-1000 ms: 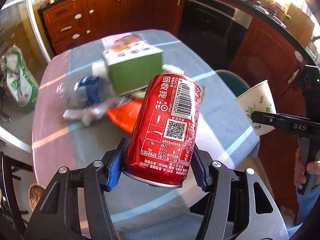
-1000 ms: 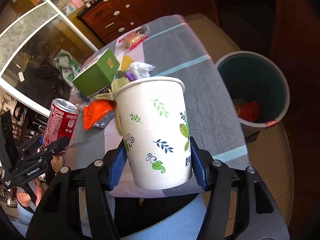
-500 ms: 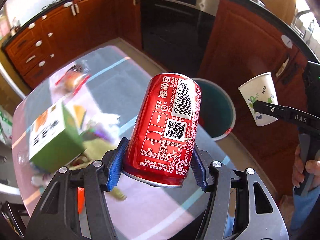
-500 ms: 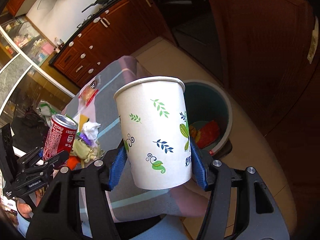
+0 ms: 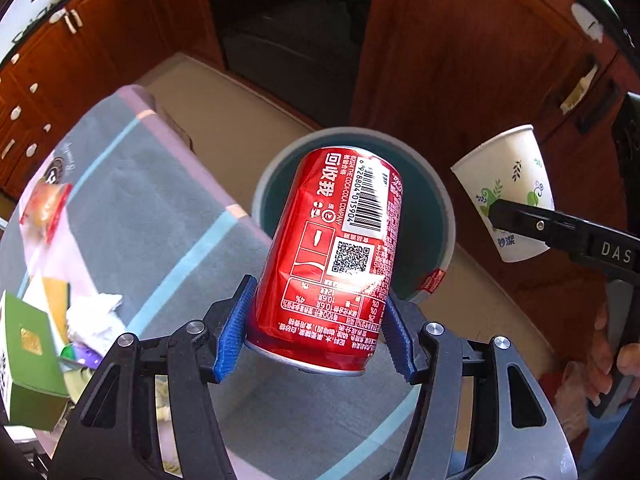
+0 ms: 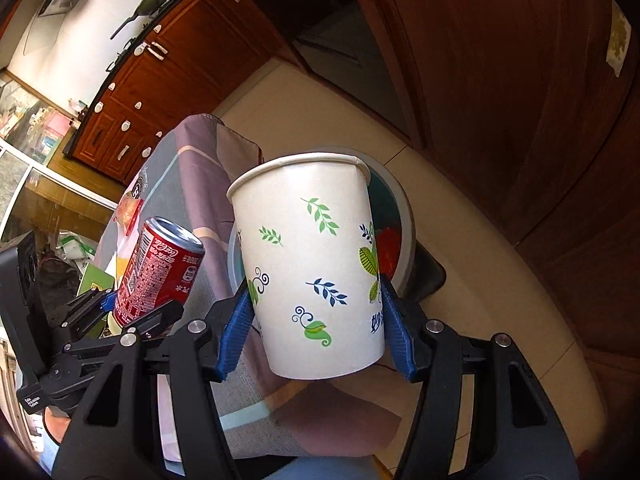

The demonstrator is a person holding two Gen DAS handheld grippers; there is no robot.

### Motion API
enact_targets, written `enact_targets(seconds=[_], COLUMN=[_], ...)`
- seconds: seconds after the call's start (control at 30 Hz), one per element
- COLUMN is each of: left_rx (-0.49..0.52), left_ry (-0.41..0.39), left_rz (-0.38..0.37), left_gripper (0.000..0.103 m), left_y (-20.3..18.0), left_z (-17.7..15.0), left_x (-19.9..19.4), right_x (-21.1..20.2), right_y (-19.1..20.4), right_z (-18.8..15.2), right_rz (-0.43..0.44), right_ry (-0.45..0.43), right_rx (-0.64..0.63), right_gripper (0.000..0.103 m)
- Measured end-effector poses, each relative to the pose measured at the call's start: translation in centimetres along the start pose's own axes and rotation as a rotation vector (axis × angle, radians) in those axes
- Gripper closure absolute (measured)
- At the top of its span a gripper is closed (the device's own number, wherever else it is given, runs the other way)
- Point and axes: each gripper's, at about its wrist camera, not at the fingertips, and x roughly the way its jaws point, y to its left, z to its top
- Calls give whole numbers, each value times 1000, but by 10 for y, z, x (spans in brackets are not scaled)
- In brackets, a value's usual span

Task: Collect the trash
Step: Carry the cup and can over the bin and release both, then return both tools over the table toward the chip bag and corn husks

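Note:
My left gripper (image 5: 316, 328) is shut on a red cola can (image 5: 332, 252) and holds it in the air in front of the teal trash bin (image 5: 444, 216) on the floor. The can also shows in the right wrist view (image 6: 160, 272). My right gripper (image 6: 316, 328) is shut on a white paper cup with leaf prints (image 6: 316, 272), held upright over the near side of the bin (image 6: 404, 216). In the left wrist view the cup (image 5: 512, 184) hangs to the right of the bin. Red trash (image 6: 388, 248) lies inside the bin.
The table with a grey striped cloth (image 5: 160, 216) stands left of the bin. On it lie a green box (image 5: 28, 360), crumpled tissue (image 5: 96, 316) and a snack packet (image 5: 44, 208). Brown cabinets (image 5: 480, 60) and an oven (image 5: 288, 32) stand behind the bin.
Both grippers have swung right, away from the table and toward the bin, each still holding its item. The bin is now directly behind the can and the cup.

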Motion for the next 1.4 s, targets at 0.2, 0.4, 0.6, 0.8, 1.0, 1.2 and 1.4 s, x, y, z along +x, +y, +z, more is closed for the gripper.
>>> enact_targets(seconds=[0.2, 0.4, 0.6, 0.8, 1.0, 1.2, 1.4], left_rx=[8, -12, -34, -50, -69, -108, -125], left_ry=[40, 42, 26, -4, -5, -16, -36], left_rz=[-12, -25, -5, -3, -9, -19, -14], left_gripper=[37, 36, 16, 6, 5, 5, 5], left_y=[-3, 6, 14, 21, 28, 38, 47], left_z=[5, 5, -1, -7, -17, -30, -47], left_x=[24, 27, 19, 7, 1, -12, -27], right_x=[13, 21, 29, 31, 33, 34, 27], right_y=[-4, -1, 3, 4, 7, 10, 21], right_z=[2, 4, 8, 8, 7, 2, -6], right_rz=[-6, -9, -8, -16, -37, -50, -60], right_ry=[28, 43, 55, 59, 76, 100, 98], right_rx=[13, 6, 0, 28, 46, 74, 66], right_gripper=[46, 46, 45, 27, 20, 18, 18])
